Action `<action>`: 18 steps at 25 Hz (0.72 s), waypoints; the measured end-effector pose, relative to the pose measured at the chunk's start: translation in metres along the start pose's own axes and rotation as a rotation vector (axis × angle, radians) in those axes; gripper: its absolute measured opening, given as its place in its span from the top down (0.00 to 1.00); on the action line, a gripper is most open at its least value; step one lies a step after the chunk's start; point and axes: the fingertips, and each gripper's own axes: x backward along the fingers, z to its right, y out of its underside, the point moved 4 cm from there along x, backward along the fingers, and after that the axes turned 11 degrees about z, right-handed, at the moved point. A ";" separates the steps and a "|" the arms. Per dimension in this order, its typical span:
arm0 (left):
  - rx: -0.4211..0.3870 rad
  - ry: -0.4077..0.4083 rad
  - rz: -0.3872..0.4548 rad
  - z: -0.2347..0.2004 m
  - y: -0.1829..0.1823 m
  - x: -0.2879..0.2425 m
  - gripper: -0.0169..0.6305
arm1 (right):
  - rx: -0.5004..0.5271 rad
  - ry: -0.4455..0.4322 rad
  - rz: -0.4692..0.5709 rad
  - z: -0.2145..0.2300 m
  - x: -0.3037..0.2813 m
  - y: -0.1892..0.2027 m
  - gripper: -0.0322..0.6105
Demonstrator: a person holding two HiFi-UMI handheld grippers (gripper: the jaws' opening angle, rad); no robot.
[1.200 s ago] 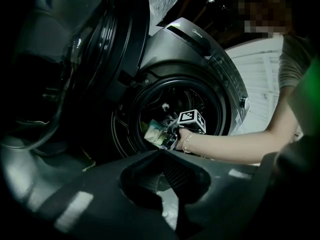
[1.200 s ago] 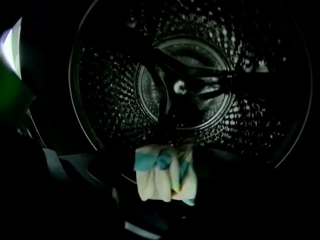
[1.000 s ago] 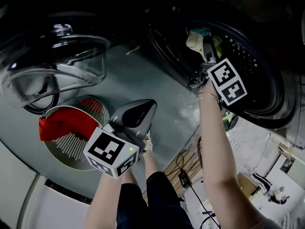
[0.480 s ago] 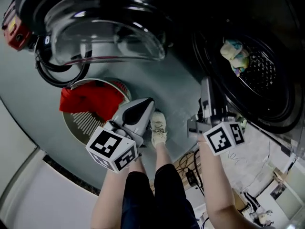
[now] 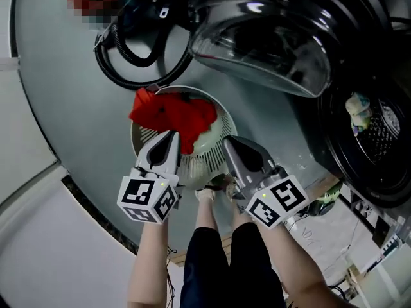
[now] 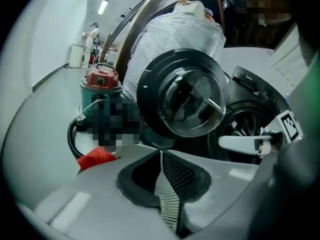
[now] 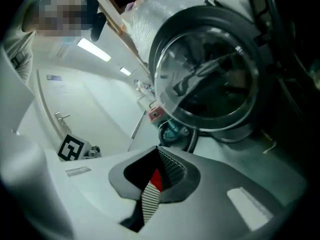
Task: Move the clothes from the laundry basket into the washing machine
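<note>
While a person stands over a grey-blue floor (image 5: 70,127), the head view shows the left gripper (image 5: 171,136) and right gripper (image 5: 229,141) held side by side above a round white laundry basket (image 5: 196,167) with slatted plastic walls. A crumpled red garment (image 5: 170,115) lies in the basket's far side, its long axis running from upper left to right, with one corner spilling over the rim at the left. Beyond it hangs the open washing machine door (image 5: 260,37), a domed bowl of clear glass in a dark ring. The perforated metal drum (image 5: 382,156) gapes at the right, with a pale garment (image 5: 358,108) inside. A coiled black hose (image 5: 128,53) lies on the floor near the door.

Left gripper view: the jaws are pressed together, ribbed pads meeting in one line, with nothing between them. Ahead stand the round door and, to the left, a red canister (image 6: 101,79) in a long white room with ceiling strip lights; an edge of the red garment shows low at the left.

Right gripper view: the jaws are drawn together and hold nothing, though a sliver of red shows in the narrow slit between the pads. The glass door fills the upper right, with white walls at the left.
</note>
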 end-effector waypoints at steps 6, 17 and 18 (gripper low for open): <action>-0.058 -0.087 -0.073 -0.079 0.016 0.003 0.79 | -0.100 -0.097 -0.129 -0.042 -0.064 0.047 0.90; -0.186 -0.219 -0.207 -0.160 0.031 -0.036 0.54 | -0.105 -0.215 -0.268 -0.054 -0.088 0.084 0.90; -0.204 -0.224 -0.221 -0.165 0.033 -0.041 0.54 | -0.099 -0.219 -0.271 -0.052 -0.088 0.083 0.90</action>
